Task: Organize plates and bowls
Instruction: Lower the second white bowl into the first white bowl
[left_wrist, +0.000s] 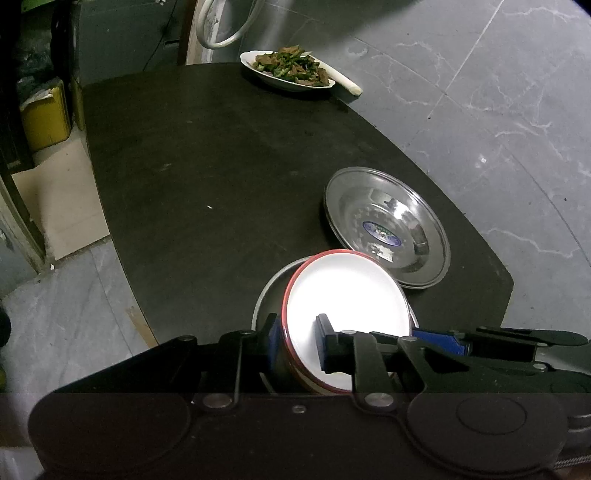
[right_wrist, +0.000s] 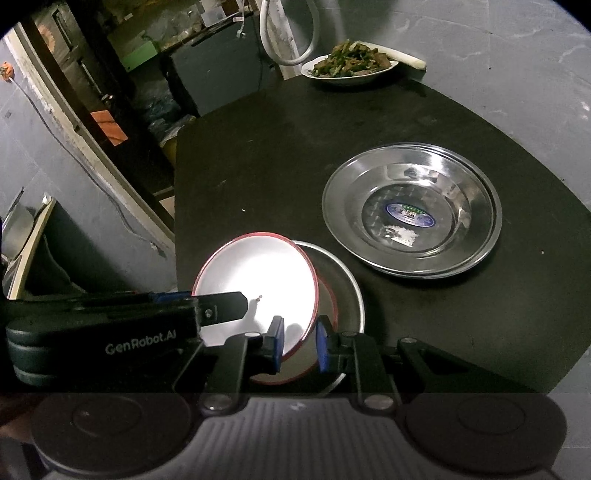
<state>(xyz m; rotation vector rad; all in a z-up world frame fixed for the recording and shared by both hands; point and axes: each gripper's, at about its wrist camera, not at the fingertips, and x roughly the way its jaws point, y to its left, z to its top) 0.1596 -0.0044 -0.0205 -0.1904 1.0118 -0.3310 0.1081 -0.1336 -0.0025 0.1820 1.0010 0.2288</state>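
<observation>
A white bowl with a red rim (left_wrist: 343, 291) (right_wrist: 255, 273) is tilted over a second red-rimmed bowl (right_wrist: 327, 295), which sits in a steel bowl (left_wrist: 260, 306) (right_wrist: 352, 291) at the near edge of the black table (left_wrist: 203, 166). My left gripper (left_wrist: 297, 332) is shut on the tilted bowl's left rim, one pad inside and one outside. My right gripper (right_wrist: 299, 341) is shut on its opposite rim. Each wrist view shows a finger of the other gripper (left_wrist: 439, 338) (right_wrist: 221, 310). Stacked steel plates (left_wrist: 388, 225) (right_wrist: 412, 210) lie just beyond.
A white dish of cooked greens and meat (left_wrist: 288, 70) (right_wrist: 349, 64) stands at the table's far edge, with a pale stalk (left_wrist: 347, 83) beside it. A grey tiled floor surrounds the table. A yellow box (left_wrist: 46, 118) and dark clutter lie off its left side.
</observation>
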